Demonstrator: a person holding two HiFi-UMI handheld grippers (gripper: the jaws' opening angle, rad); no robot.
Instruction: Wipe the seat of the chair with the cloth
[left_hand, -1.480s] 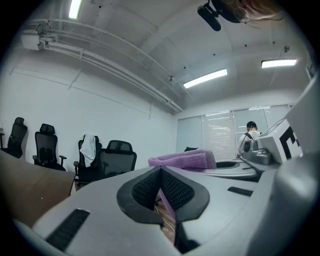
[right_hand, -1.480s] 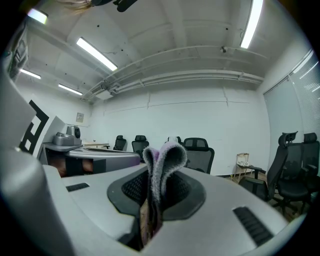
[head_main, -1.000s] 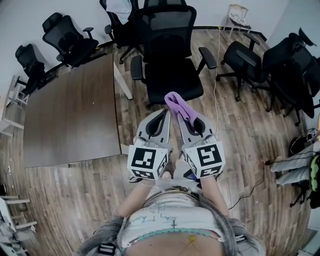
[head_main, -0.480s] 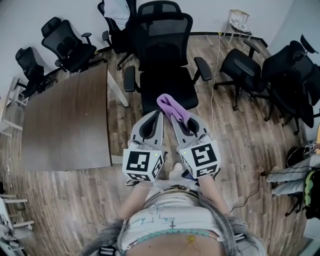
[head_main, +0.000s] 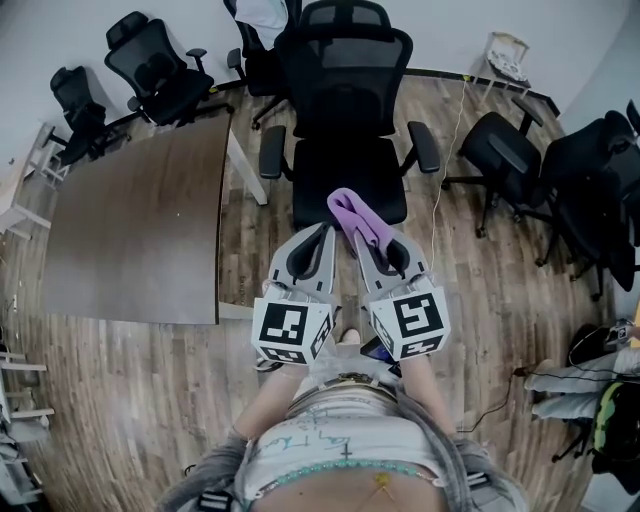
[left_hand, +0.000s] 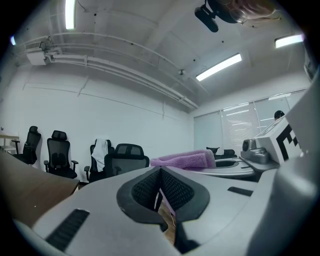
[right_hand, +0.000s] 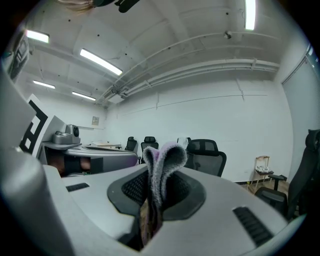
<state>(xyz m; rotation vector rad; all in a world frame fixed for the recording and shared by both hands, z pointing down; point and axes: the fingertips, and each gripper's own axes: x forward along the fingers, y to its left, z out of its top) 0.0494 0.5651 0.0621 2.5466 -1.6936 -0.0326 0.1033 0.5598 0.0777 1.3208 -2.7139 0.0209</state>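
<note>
A black office chair stands straight ahead of me, its seat (head_main: 348, 172) bare and its mesh backrest (head_main: 345, 62) behind. My right gripper (head_main: 358, 234) is shut on a folded purple cloth (head_main: 354, 214), whose loop sticks out past the jaws at the seat's front edge. In the right gripper view the cloth (right_hand: 161, 172) stands pinched between the pads. My left gripper (head_main: 327, 231) sits beside it with its jaws together and nothing in them; its own view shows the closed pads (left_hand: 160, 192) and the cloth (left_hand: 184, 160) to the right.
A brown table (head_main: 140, 230) lies to the left of the chair. Several other black chairs stand around: at back left (head_main: 155, 62), and at right (head_main: 510, 155). A cable (head_main: 440, 200) hangs down to the wooden floor right of the seat.
The view shifted and the chair sits a little nearer and more centred. Both grippers keep their pose side by side, the cloth still held in the right one.
</note>
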